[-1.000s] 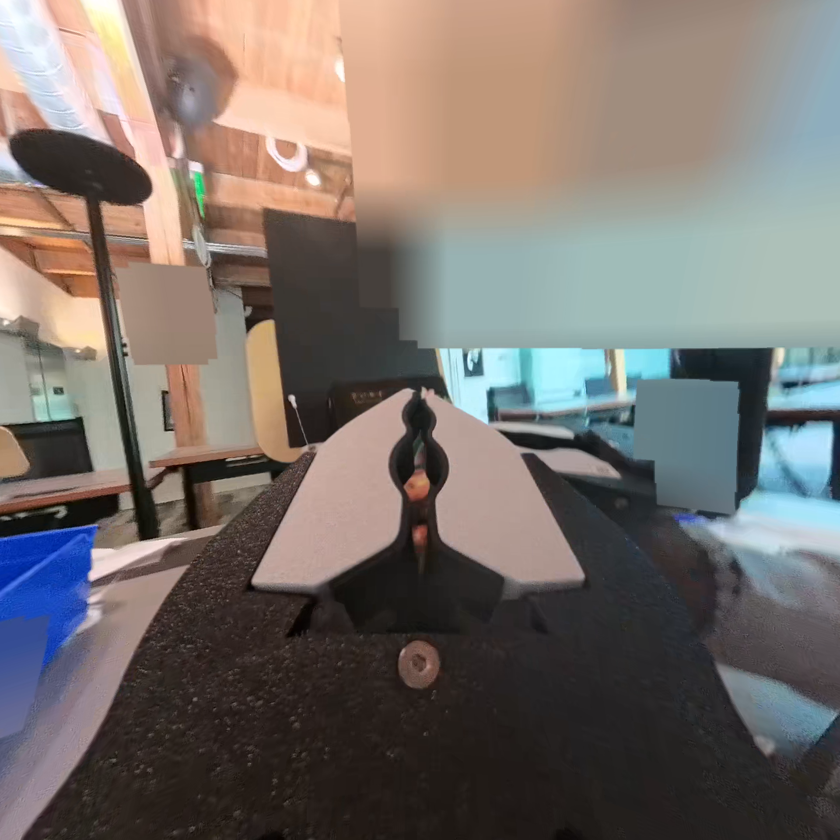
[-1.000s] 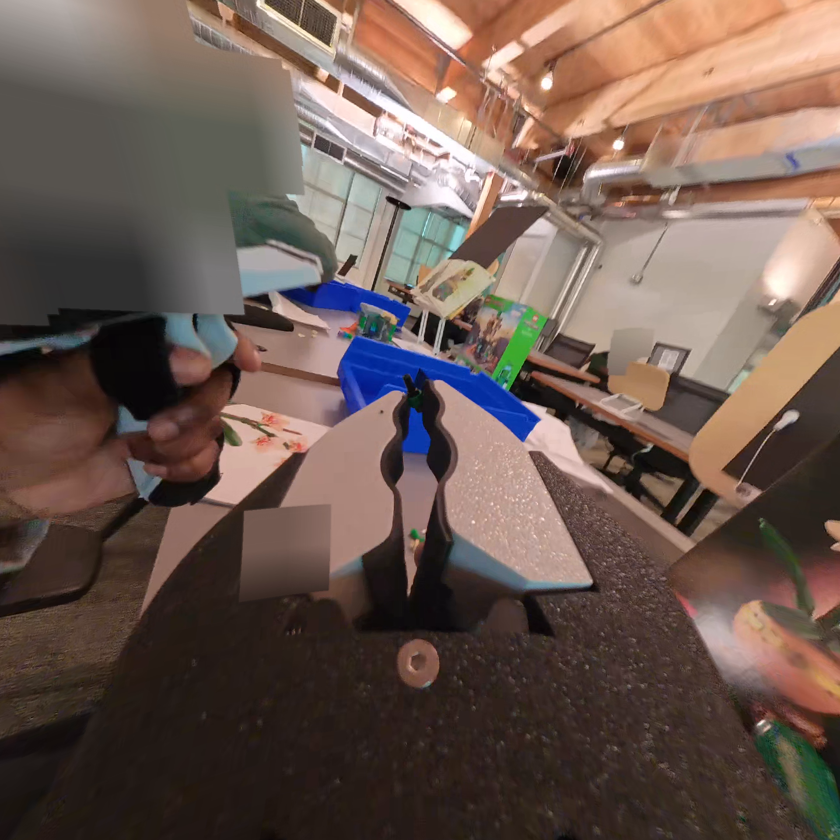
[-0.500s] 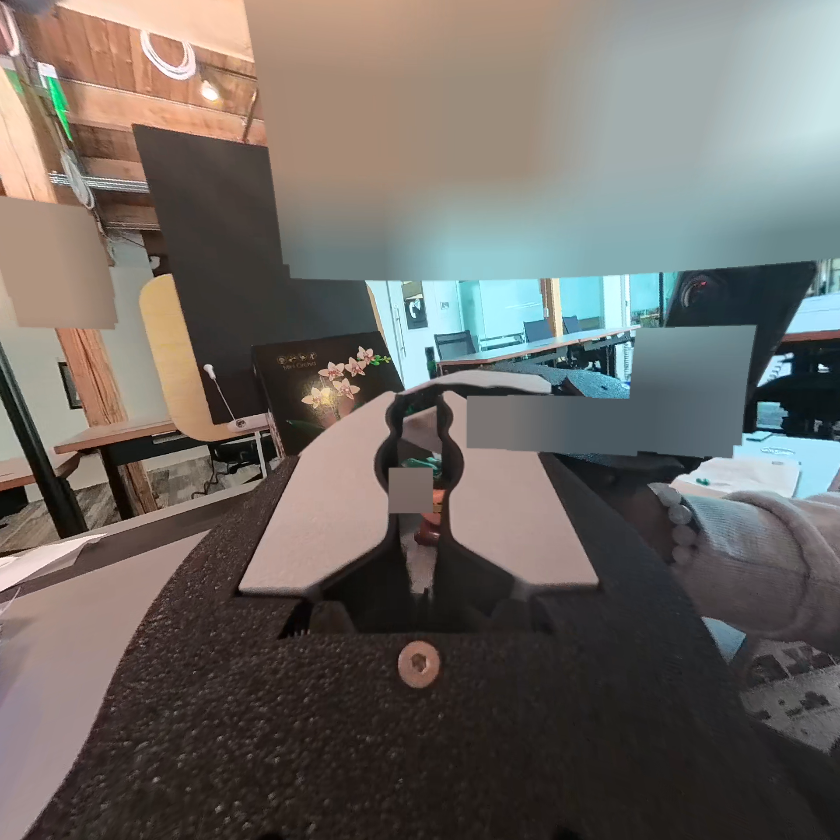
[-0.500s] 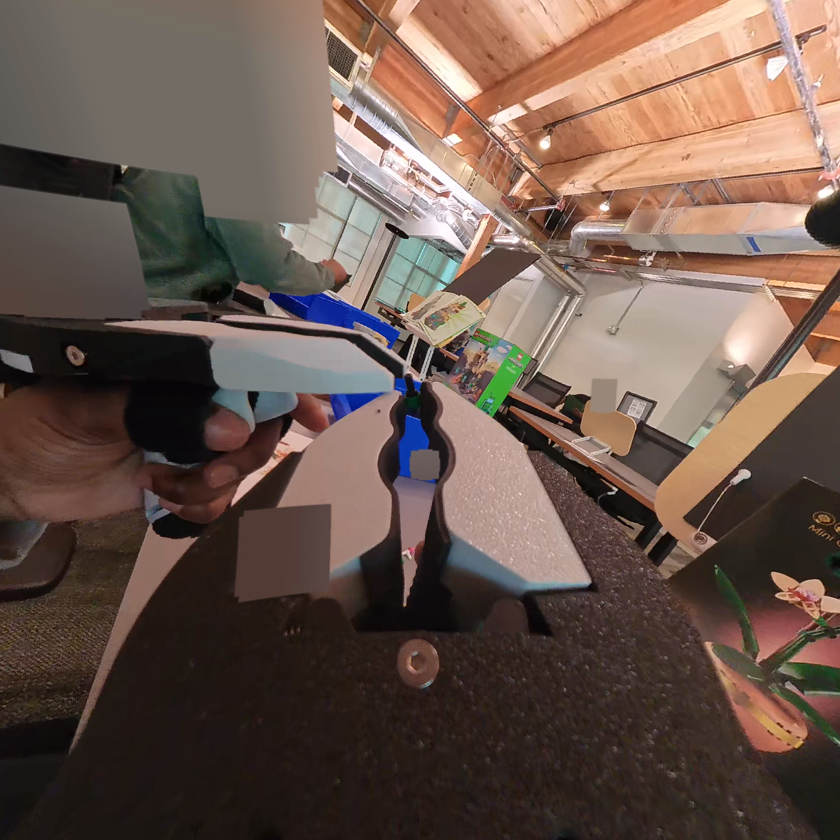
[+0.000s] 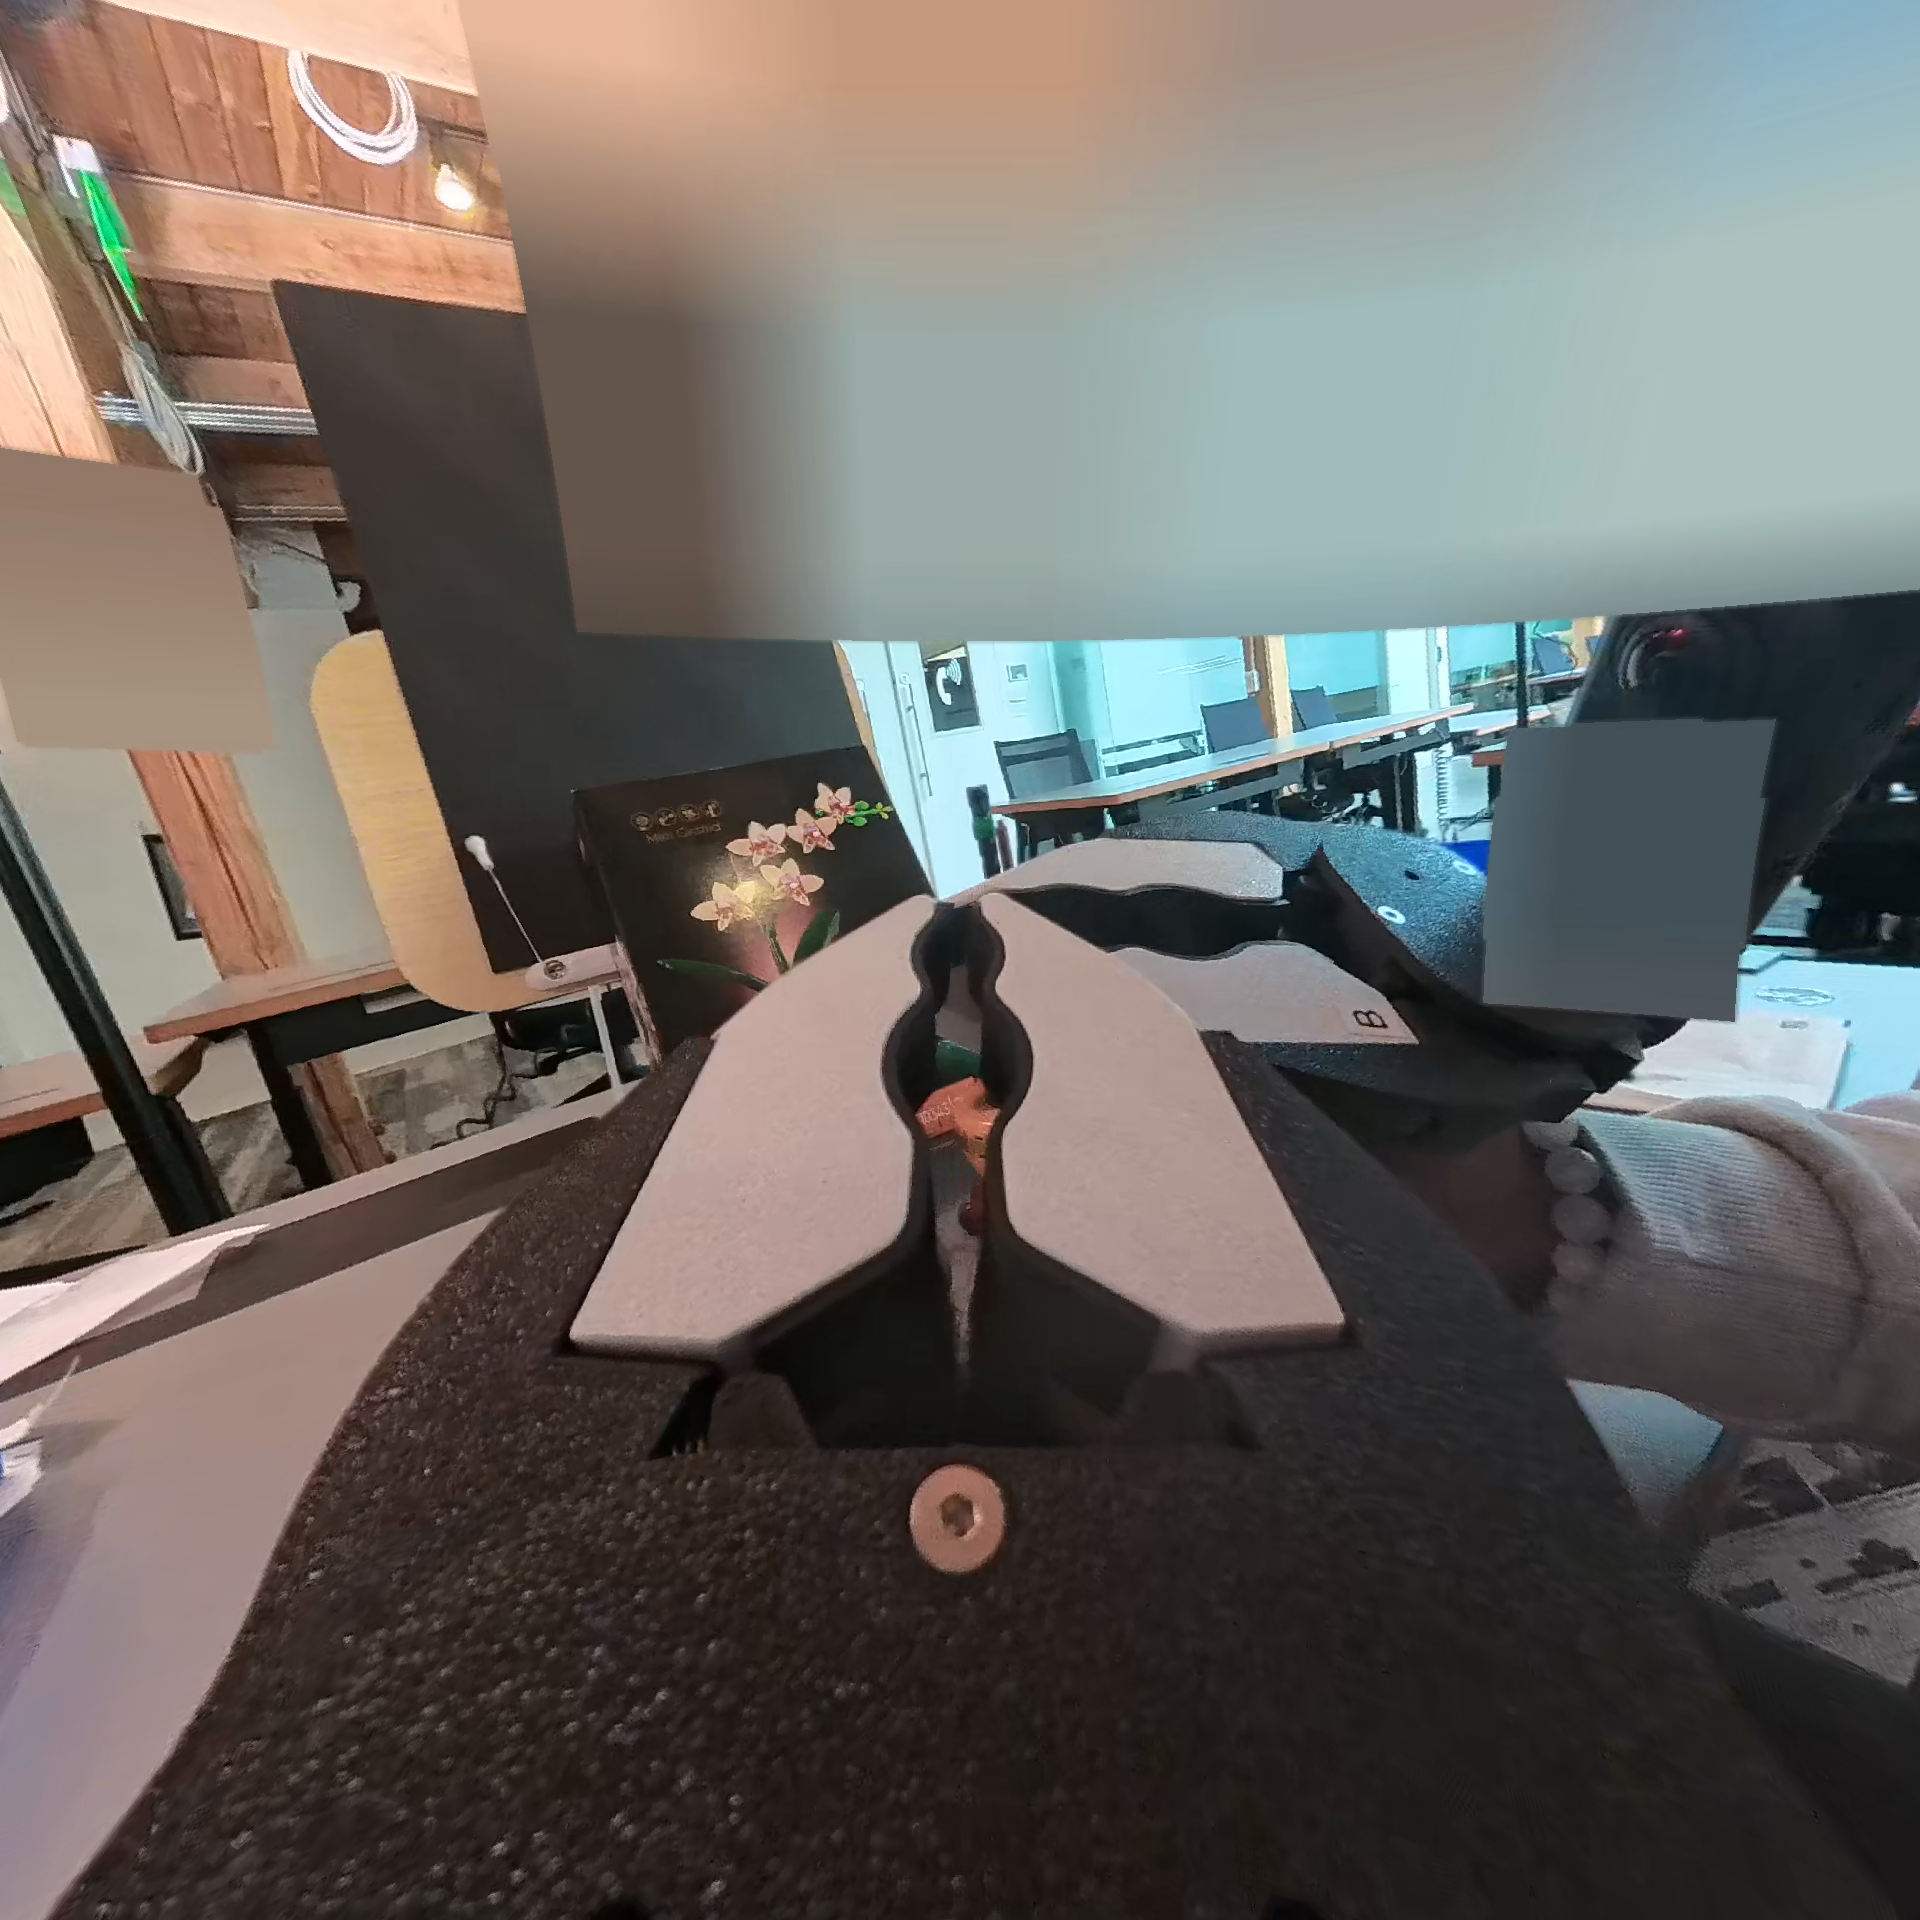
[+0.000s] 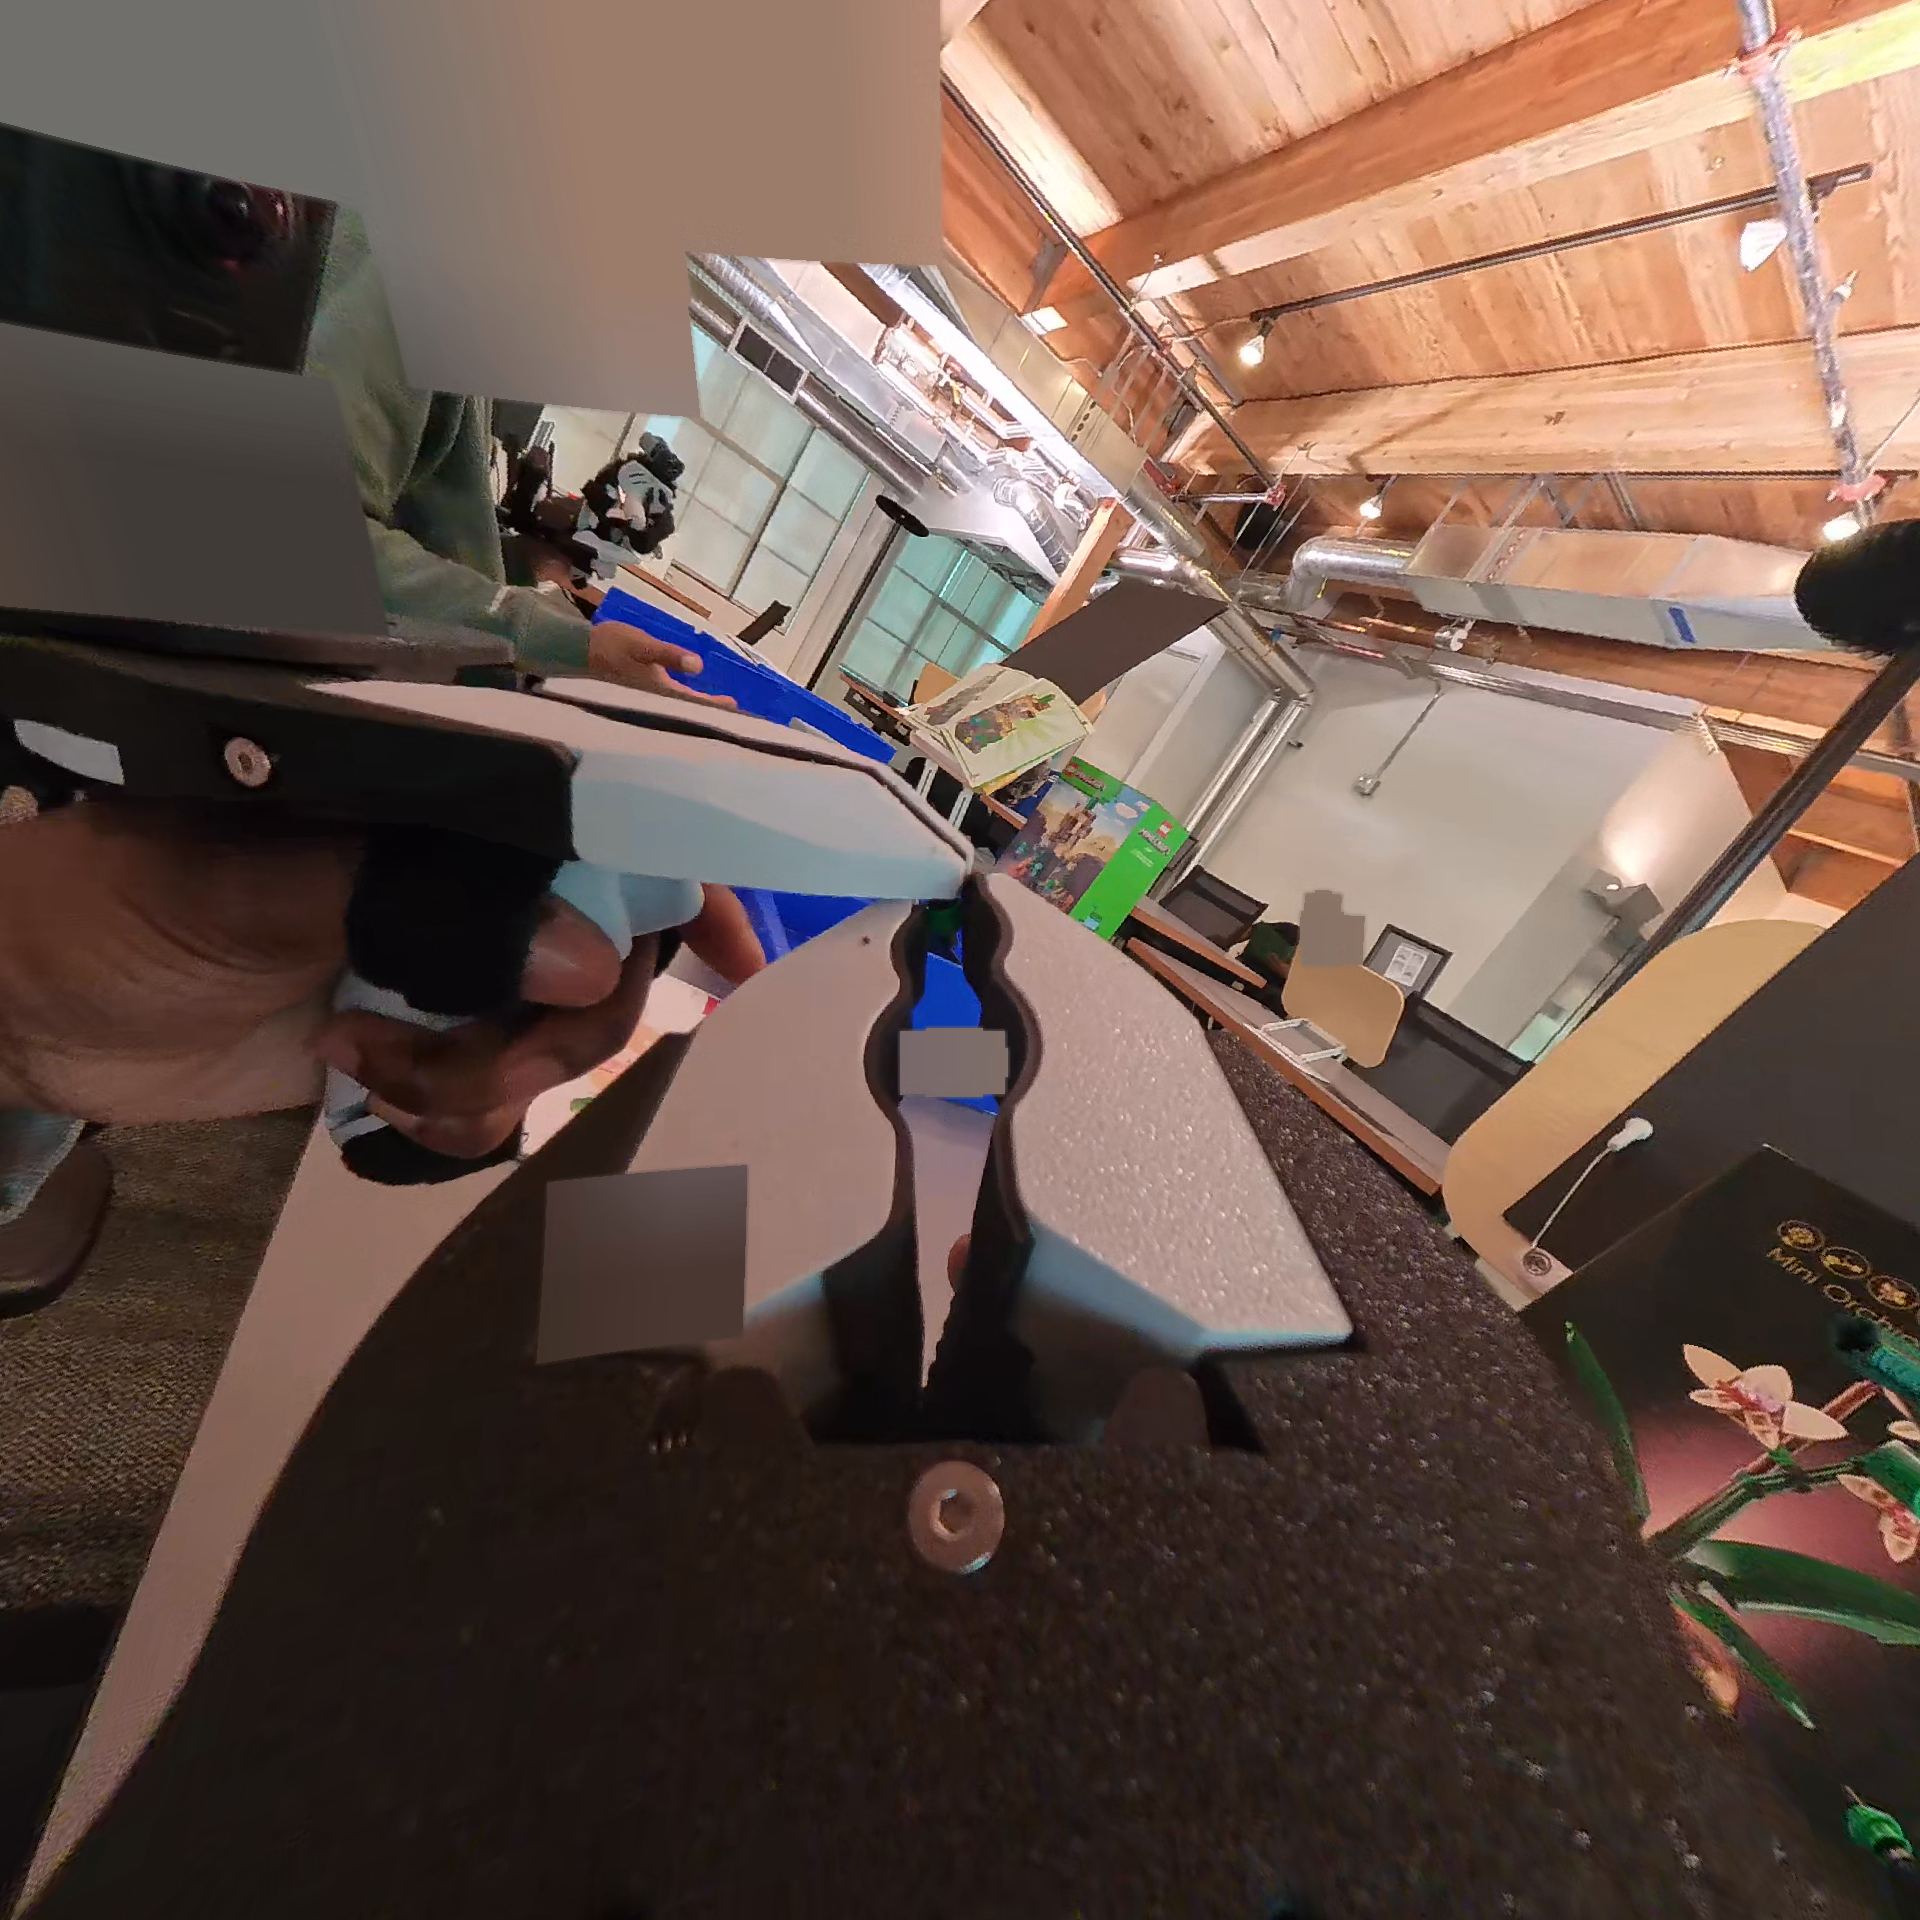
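My left gripper (image 5: 961,920) is shut, and a small orange-brown piece (image 5: 948,1114) shows in the gap between its grey fingers. My right gripper (image 6: 961,902) is shut on a small green piece (image 6: 940,916) at its very tips. The two grippers meet tip to tip, roughly at right angles. In the left wrist view the right gripper's fingers (image 5: 1143,883) come in from the right, held by a hand in a cream sleeve (image 5: 1714,1247). In the right wrist view the left gripper's fingers (image 6: 748,810) come in from the left, held by a hand (image 6: 208,966).
A dark box with an orchid picture (image 5: 748,894) stands just behind the tips and also shows in the right wrist view (image 6: 1766,1455). Below is a grey table (image 5: 208,1455) with paper (image 5: 104,1288). Blue bins (image 6: 790,717) and another person's green sleeve (image 6: 436,520) lie beyond. Less than 4 cm separates the two grippers' tips.
Both grippers have swung toward each other, and their tips now meet. The left view has panned right, away from the blue bin and onto the orchid box. Both stay shut.
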A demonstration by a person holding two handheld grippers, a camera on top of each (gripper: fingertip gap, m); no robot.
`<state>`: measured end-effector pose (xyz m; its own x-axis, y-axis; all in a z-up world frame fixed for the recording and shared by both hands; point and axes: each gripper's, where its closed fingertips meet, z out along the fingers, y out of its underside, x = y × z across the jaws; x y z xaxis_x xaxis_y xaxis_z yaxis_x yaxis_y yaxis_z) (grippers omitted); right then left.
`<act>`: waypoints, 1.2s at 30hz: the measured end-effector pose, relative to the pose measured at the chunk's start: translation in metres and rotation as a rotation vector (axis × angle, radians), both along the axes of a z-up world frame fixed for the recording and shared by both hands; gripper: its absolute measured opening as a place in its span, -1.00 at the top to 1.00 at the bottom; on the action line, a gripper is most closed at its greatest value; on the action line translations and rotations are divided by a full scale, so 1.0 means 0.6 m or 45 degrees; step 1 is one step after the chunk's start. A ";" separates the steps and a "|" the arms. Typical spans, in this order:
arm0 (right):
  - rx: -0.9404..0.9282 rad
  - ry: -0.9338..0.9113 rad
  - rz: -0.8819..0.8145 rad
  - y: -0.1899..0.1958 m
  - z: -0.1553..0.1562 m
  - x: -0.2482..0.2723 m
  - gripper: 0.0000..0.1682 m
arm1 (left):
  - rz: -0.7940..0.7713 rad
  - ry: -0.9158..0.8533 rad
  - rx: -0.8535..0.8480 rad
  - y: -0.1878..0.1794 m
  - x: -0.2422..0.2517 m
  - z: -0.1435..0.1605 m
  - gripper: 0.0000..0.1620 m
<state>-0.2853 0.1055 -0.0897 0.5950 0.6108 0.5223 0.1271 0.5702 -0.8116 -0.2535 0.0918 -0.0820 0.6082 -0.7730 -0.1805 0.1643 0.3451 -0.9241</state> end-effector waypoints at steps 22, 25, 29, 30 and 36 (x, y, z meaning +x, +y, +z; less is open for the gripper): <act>-0.770 0.460 0.459 -0.004 -0.018 0.042 0.48 | -0.249 -0.793 -0.446 0.030 -0.090 -0.007 0.99; -0.768 0.484 0.373 -0.015 -0.019 0.103 0.60 | -0.242 -0.727 -0.505 0.015 -0.070 -0.034 0.99; -0.921 0.195 0.047 -0.034 -0.085 0.210 0.81 | -0.154 -0.466 -0.480 -0.016 -0.034 -0.081 0.99; -1.002 0.097 -0.058 -0.039 -0.116 0.237 0.85 | -0.144 -0.410 -0.477 -0.025 -0.023 -0.094 0.99; -1.436 -0.479 -0.250 -0.110 -0.301 0.280 0.86 | -0.225 -0.400 -0.514 -0.065 0.045 -0.135 0.99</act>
<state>-0.1175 0.0397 -0.2701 0.6540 0.7515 -0.0861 0.4680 -0.4915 -0.7344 -0.2265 0.0526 -0.1628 0.4394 -0.8389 0.3214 0.4771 -0.0852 -0.8747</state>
